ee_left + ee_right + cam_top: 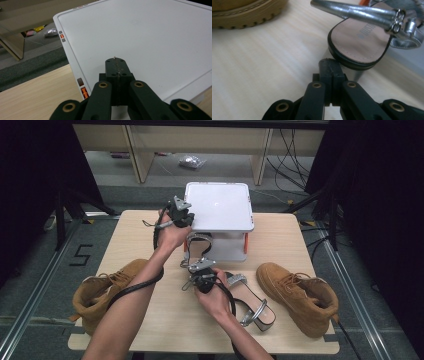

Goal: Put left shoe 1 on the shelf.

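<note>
From where I stand, the shoe-tidying looks barely under way. Nearest the person, at about five o'clock on the bench, one silver sandal lies flat, flanked by a tan boot at four o'clock and another tan boot at eight o'clock, both still out on the wood. The right gripper sits near the middle, jaws pressed together and empty, just beside the heel of a second silver sandal that stands half under the white two-tier rack. I judge that sandal the only one stowed, or nearly; three shoes are left to place. Farther off, at eleven o'clock, the left gripper rests at the rack's near left corner, jaws also shut with nothing between them.

The right gripper view gives what the high view cannot: the second sandal's insole with faint printed lettering, its silver strap lifted clear, and the gripper tip just short of the sole edge. The left gripper view shows the rack's bare white top and small orange clips along its rim.
</note>
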### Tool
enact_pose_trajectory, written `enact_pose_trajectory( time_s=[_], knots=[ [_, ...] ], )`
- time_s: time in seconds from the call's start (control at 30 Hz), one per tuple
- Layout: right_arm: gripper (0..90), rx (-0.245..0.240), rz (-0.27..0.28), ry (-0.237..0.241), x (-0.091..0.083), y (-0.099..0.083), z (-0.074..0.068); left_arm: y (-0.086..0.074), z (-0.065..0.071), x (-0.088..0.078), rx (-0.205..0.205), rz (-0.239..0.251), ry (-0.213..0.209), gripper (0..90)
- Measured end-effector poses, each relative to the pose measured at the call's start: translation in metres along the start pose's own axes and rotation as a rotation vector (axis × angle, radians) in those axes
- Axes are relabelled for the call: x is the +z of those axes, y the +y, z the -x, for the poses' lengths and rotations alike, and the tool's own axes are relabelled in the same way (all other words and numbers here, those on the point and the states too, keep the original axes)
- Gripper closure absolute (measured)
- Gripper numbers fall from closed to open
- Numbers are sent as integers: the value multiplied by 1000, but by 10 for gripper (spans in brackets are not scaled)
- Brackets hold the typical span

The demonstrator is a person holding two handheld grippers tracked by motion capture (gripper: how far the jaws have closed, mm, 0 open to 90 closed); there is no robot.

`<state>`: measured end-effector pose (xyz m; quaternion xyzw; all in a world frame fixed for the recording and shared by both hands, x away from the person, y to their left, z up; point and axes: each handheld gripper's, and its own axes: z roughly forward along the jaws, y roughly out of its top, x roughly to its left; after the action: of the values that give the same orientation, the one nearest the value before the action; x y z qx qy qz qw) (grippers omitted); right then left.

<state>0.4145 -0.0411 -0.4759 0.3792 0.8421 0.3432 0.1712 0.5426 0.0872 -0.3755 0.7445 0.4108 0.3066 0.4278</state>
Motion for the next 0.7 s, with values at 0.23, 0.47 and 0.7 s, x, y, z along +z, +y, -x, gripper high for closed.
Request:
enact_pose_trajectory(
  time_s=[0.23, 0.47, 0.7],
  knots=[
    [900, 3, 24, -38, 10, 10, 16, 0, 1, 0, -5, 6, 0, 897],
    [900, 3, 46, -64, 18, 24, 22, 0, 1, 0, -2, 4, 4, 897],
    [900, 11, 52, -72, 25, 34, 30, 0, -1, 0, -2, -4, -4, 898]
  ],
)
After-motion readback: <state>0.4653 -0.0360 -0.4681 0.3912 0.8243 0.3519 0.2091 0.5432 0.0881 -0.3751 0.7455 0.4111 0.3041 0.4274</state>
